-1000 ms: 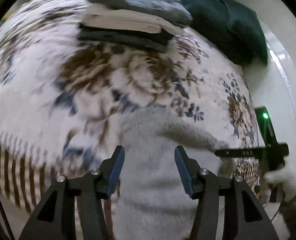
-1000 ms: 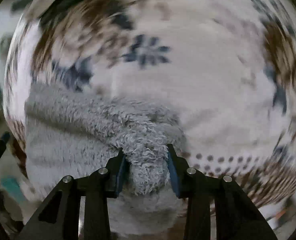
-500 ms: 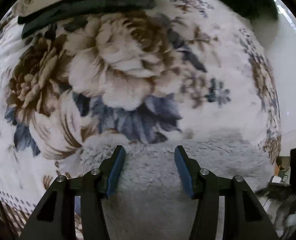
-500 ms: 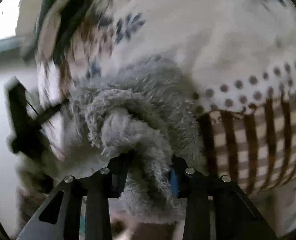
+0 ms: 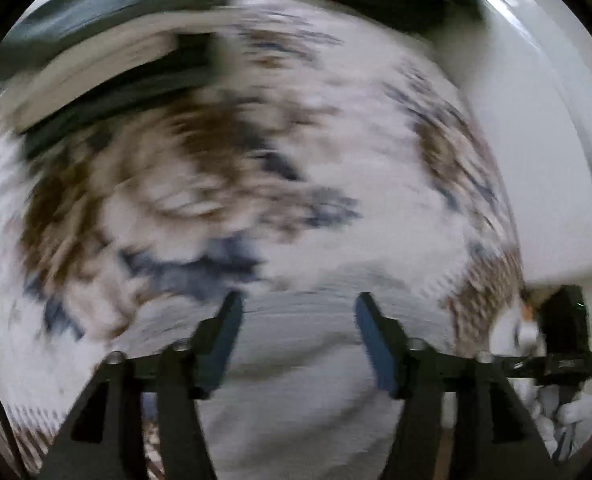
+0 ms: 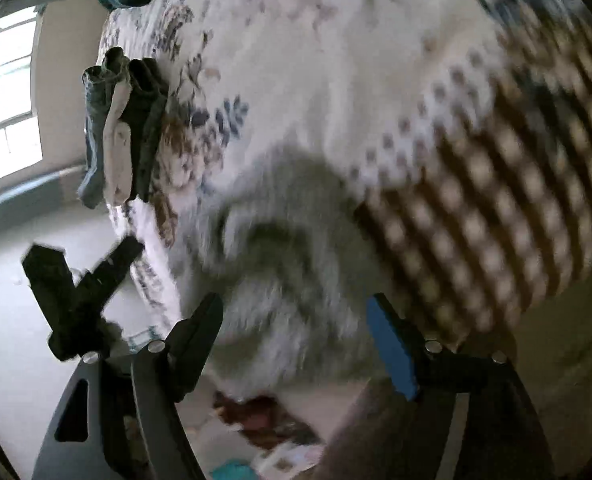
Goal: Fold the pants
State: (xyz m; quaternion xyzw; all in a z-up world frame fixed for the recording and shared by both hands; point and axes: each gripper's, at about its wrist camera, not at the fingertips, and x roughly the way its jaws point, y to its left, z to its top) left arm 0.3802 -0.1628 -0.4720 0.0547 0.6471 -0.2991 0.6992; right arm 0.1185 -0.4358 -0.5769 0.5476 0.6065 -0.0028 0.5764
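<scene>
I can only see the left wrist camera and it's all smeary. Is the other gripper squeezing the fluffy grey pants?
Observer: No. The right wrist view shows the right gripper opening. The grey pants show between its fingers, but the pads aren't pressing on them.
Child: What's in that folded pile? Mine's just a blur.
Observer: The right view shows the pile sharply. It has a bluish piece, a white piece and dark pieces, and it sits near the edge of the flowery blanket.
Child: Is there anything past the pile?
Observer: Yes, there's a bright window behind it.
</scene>
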